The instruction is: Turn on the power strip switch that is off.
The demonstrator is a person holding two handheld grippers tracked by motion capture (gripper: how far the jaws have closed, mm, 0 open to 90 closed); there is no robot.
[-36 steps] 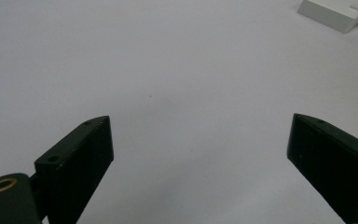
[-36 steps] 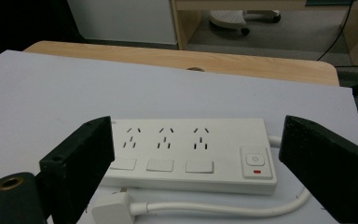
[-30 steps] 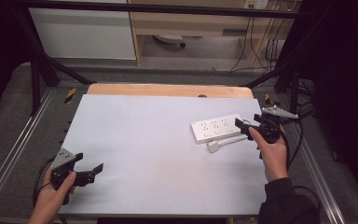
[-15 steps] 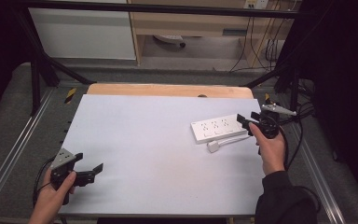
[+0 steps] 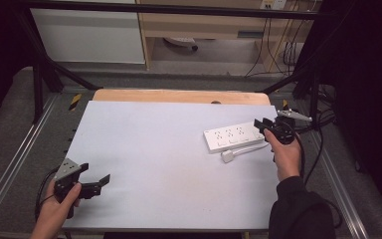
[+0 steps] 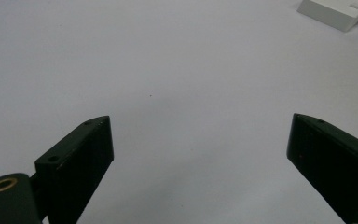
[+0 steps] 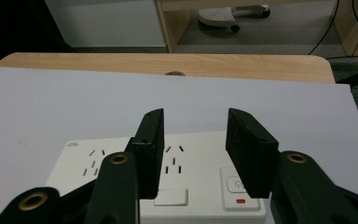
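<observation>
Slightly nearer power strip (image 5: 234, 139): right gripper (image 5: 262, 126)

High view above the table (image 5: 169, 149), facing forward-down; both gripper views low, close, sharing the power strip (image 7: 168, 186).

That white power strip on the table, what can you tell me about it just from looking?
The power strip is a flat white bar, plastic by its look, lying face up on the pale table near the right edge. It has rows of socket holes, a push switch with a small red mark at one end, and a white plug on a short cord beside it. The right gripper hangs open over its switch end.
</observation>
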